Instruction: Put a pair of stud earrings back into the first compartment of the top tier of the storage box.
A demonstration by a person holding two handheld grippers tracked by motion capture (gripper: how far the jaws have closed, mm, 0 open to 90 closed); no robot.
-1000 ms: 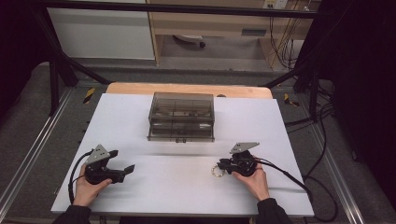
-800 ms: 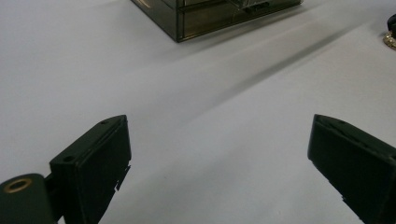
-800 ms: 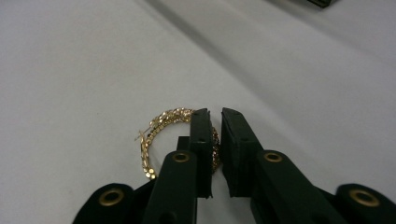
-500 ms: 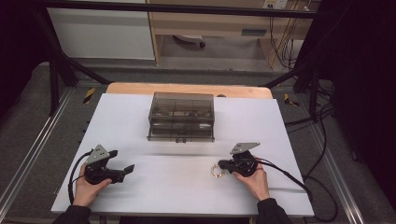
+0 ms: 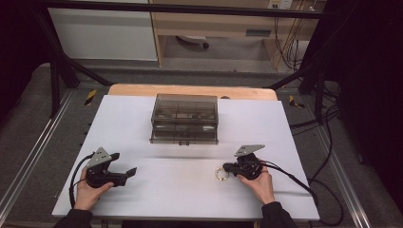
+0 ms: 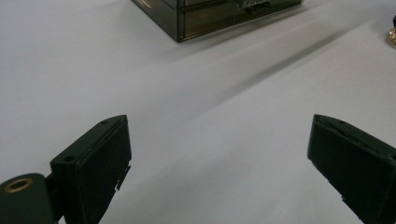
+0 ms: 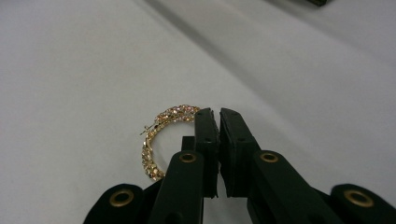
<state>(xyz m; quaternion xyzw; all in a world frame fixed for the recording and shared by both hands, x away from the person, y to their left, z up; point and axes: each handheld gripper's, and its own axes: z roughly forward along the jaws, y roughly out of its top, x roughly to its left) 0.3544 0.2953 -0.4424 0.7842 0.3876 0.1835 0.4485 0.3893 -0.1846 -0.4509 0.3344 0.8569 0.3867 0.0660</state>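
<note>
The step in hand looks like picking up the gold hoop earring [image 7: 154, 140], probably to put it into the smoky clear drawer box [image 5: 184, 118] at the far middle of the table [image 5: 180, 199].

The earring lies flat on the table near its front right, just beside the right claw [image 7: 217, 114] and well apart from the box. That claw is clenched, its jaws nearly meeting. The hoop's far rim touches the tip of one jaw, and the rest sits to that jaw's outer side. Whether any of the rim is actually pinched, I cannot tell.

The left claw [image 6: 219, 135] is released, jaws wide over bare table.

Being a ring, the hoop has no real long axis and its open face points straight up. A thin pin sticks out on the side away from the claw.

The next move calls for a slow test lift. If the hoop stays down, the claw should release and close again across the rim.
</note>
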